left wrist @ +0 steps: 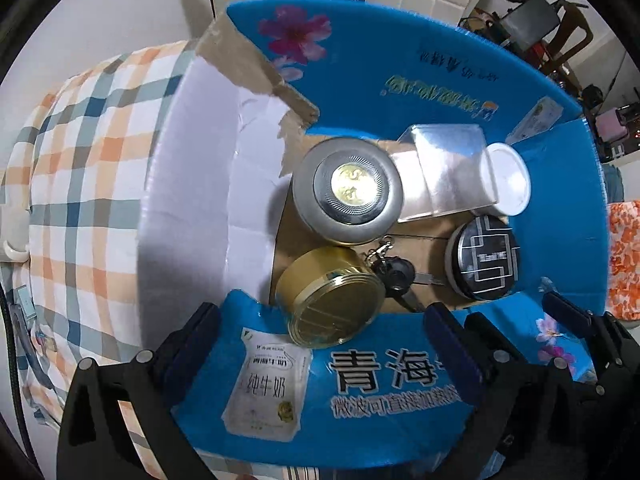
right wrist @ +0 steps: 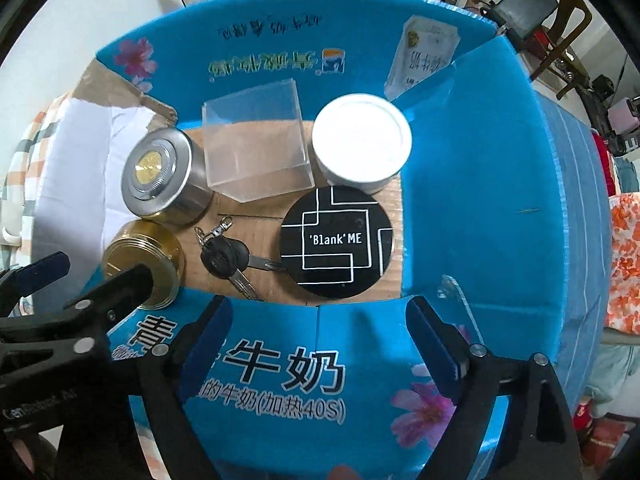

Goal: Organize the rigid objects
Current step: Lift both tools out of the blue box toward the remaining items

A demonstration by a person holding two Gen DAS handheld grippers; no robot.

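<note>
The round black tin just ahead of the right jaws reads "'Blank' ME". The blue carton's near flap under them reads "牛奶", "的牛奶(加热40S)"; its printed milk pouch between the left jaws reads "纯牛奶".

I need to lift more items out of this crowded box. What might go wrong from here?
1. The gold tin is tilted against the blue box wall; it may roll or slip.
2. The keys lie wedged between tins, awkward to pinch.
3. The clear box touches its neighbours, so it may drag them.
</note>
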